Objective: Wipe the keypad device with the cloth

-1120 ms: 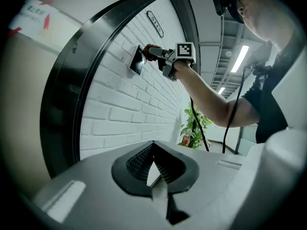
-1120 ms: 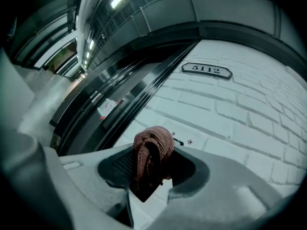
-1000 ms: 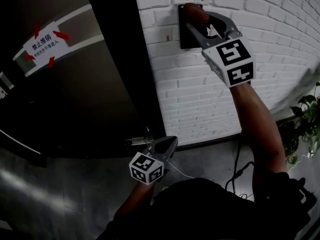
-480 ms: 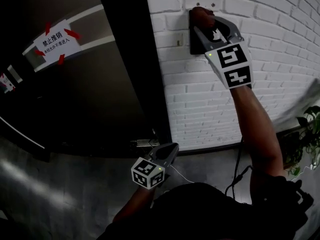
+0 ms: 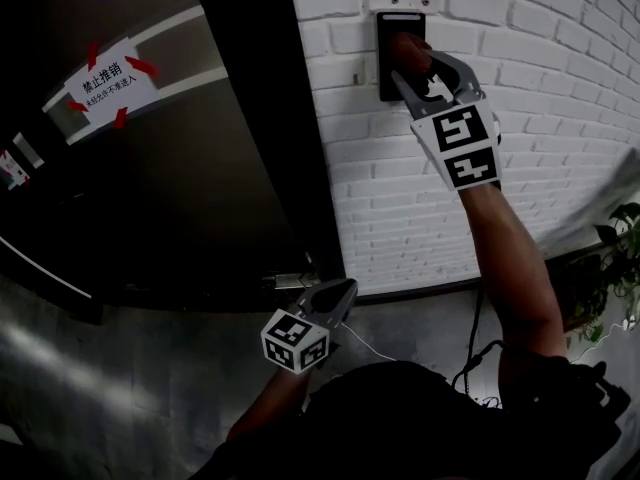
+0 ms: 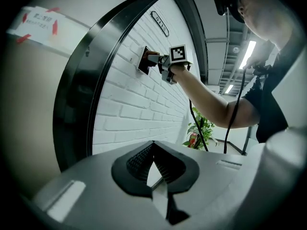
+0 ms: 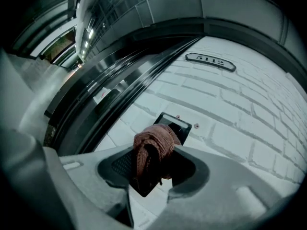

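1. Here the keypad device (image 5: 400, 24) is a dark upright panel fixed flat to the white brick wall (image 5: 520, 58), just right of the black door frame (image 5: 260, 118). It is judged rigid and firmly mounted, so it should bear a wiping stroke. Its face and keys probably call for light pressure.
2. The cloth (image 5: 406, 50) is reddish-brown and bunched into a wad, and it lies on the device's upper-middle face. It is judged soft, light and pliant. It is best held by its gathered middle, so that a pad of fabric stands beyond the jaw tips.
3. The right gripper (image 5: 412, 66) is raised to the device. Its jaws are clamped on the cloth's bunched middle, and the wad protrudes ahead of them, between the tips and the panel.
4. The left gripper (image 5: 338, 294) hangs well below the device, near the foot of the door frame. Its jaws are drawn together with nothing between them.
5. A paper notice (image 5: 105, 80) with red arrows sits on the door, left of the device. A number plate (image 7: 211, 61) is mounted above the device. A potted plant (image 5: 615, 258) stands below and to its right.
6. Cloth and gripper cover the device's keys. Whether the cloth presses on the device or merely touches it cannot be settled. The notice's print is too small to read.
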